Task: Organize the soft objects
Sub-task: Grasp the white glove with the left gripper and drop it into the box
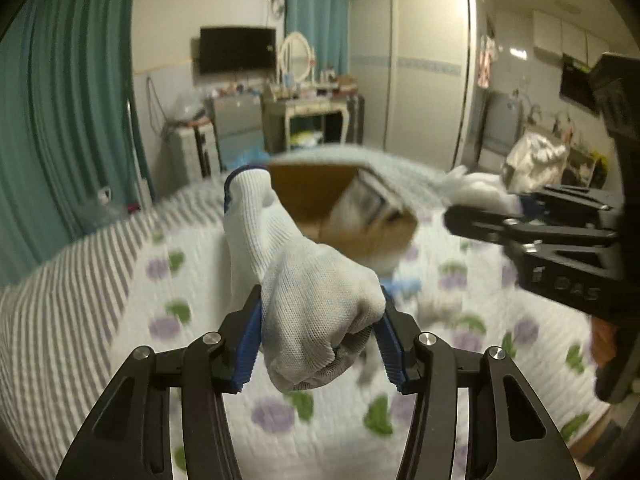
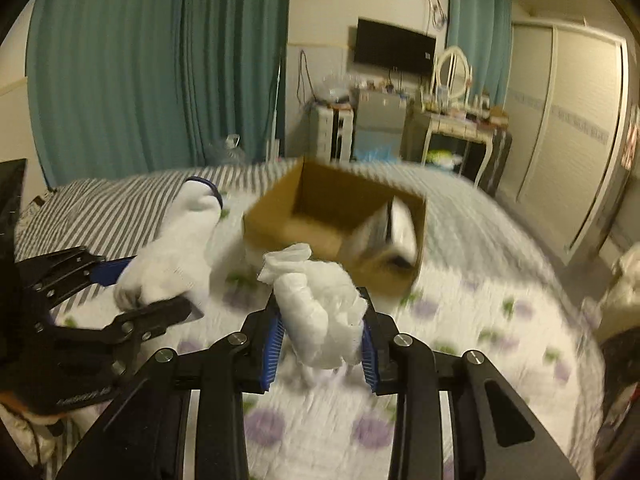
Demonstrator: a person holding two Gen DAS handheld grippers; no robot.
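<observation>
My left gripper [image 1: 320, 332] is shut on a white knit glove [image 1: 304, 280] with a blue cuff, held above the bed; it also shows in the right wrist view [image 2: 176, 256]. My right gripper [image 2: 322, 332] is shut on a bunched white glove [image 2: 320, 304], also above the bed; the right gripper shows at the right of the left wrist view [image 1: 480, 216]. An open cardboard box [image 2: 340, 220] lies on the bed just beyond both grippers, with a pale item inside it; it also shows in the left wrist view [image 1: 340, 204].
The bed has a floral and striped quilt [image 2: 480, 320]. Teal curtains [image 2: 140, 72] hang at the left. A dressing table [image 2: 460, 120], a wall TV [image 2: 394, 46] and a wardrobe [image 2: 572, 132] stand beyond the bed.
</observation>
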